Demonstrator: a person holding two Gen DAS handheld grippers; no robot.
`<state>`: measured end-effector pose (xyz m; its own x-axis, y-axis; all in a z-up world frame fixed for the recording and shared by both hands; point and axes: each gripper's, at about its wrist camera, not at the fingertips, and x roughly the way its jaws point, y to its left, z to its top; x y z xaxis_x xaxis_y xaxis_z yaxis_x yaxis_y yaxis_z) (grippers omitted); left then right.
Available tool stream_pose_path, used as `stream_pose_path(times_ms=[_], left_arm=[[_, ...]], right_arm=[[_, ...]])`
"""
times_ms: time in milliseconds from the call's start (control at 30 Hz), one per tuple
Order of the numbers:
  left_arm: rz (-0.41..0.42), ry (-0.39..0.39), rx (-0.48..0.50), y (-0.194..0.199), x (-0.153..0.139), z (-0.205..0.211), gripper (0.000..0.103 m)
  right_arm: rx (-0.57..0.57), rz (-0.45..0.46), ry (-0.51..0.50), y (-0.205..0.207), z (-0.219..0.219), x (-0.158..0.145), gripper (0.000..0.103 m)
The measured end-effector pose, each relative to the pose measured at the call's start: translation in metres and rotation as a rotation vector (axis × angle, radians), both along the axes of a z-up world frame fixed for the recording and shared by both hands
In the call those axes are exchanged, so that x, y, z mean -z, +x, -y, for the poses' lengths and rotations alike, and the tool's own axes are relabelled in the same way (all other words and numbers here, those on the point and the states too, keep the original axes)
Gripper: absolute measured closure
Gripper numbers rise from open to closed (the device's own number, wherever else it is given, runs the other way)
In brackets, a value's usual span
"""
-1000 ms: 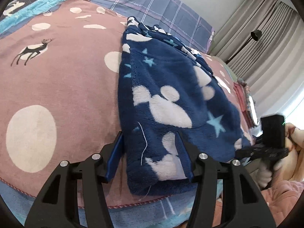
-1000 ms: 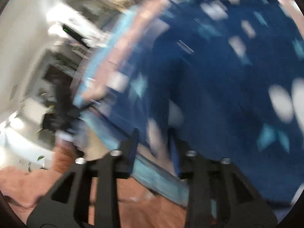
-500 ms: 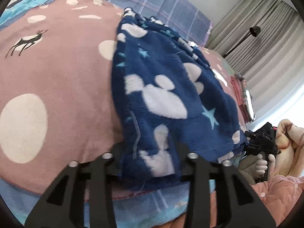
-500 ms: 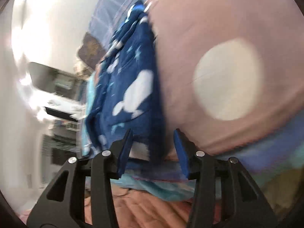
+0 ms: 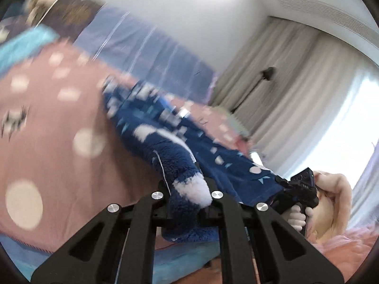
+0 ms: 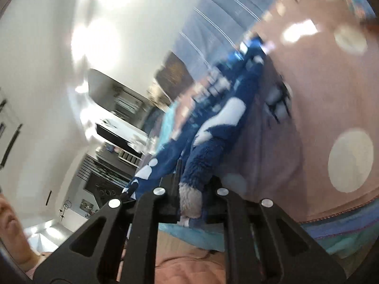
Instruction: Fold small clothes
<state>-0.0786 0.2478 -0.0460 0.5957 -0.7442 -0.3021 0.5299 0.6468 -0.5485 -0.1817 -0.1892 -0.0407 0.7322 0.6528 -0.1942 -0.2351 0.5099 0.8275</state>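
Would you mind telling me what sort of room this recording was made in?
Most likely a bedroom in a home. The work surface is a bed with a pink dotted duvet, a plaid pillow lies at its head, and long grey curtains cover a bright window beside it.

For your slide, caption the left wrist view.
Left gripper clamps the fluffy navy-and-white garment above the pink dotted bedspread.

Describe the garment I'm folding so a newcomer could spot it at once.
Start at the bed's pink spotted bedspread. Across its near edge lies the navy fleece garment, pinched by the left gripper and right gripper. Only it is fluffy dark blue with white shapes and stars.
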Motion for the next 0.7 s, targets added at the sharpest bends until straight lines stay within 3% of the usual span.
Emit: stream_pose_path(times_ms=[100, 233, 500, 700], left_arm=[[0.129, 0.041, 0.028, -0.038, -0.043, 0.004, 0.094], [0.179, 0.104, 0.036, -0.050, -0.062, 0.013, 0.093], [0.113, 0.052, -0.080, 0.031, -0.050, 0.015, 0.093], [0.148, 0.088, -0.147, 0.109, -0.073, 0.033, 0.093]], right_arm=[[0.055, 0.088, -0.091, -0.034, 0.005, -0.035, 0.092], [0.133, 0.113, -0.207, -0.049, 0.011, -0.057, 0.091], [0.216, 0.123, -0.168, 0.022, 0.031, -0.042, 0.091], [0.344, 0.156, -0.342, 0.098, 0.032, -0.072, 0.091]])
